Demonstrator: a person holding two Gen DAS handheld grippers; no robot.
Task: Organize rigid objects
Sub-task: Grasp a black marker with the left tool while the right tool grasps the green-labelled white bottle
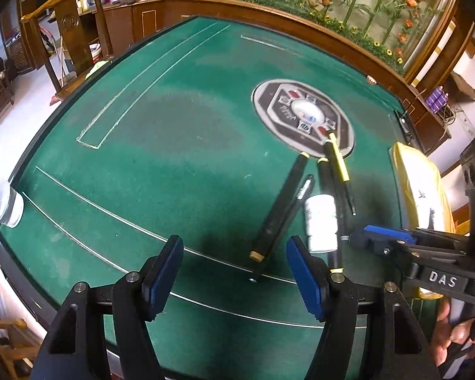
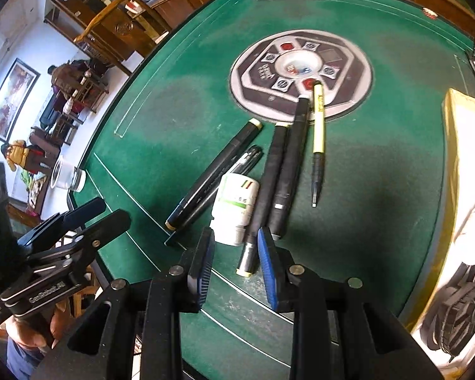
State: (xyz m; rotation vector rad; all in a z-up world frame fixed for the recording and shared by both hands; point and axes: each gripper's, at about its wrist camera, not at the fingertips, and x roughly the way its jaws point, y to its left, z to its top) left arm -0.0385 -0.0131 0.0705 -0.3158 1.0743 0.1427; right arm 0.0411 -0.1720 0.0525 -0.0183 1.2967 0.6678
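Observation:
Several black markers and pens lie in a loose bunch on the green felt table (image 1: 174, 158). A white bottle (image 2: 236, 209) lies on its side among them, also seen in the left wrist view (image 1: 321, 221). A yellow pen (image 2: 318, 120) rests at the right of the bunch. My right gripper (image 2: 236, 266) is open, its blue pads either side of the near end of a black marker (image 2: 266, 196), not touching. My left gripper (image 1: 234, 280) is open and empty, just left of the bunch, near a black marker (image 1: 281, 205).
A round control panel (image 2: 300, 72) sits in the table's middle. A yellow-edged box (image 2: 468, 190) stands at the right. A clear plastic cup (image 2: 68, 175) lies at the left edge. Wooden chairs and cabinets stand beyond the table.

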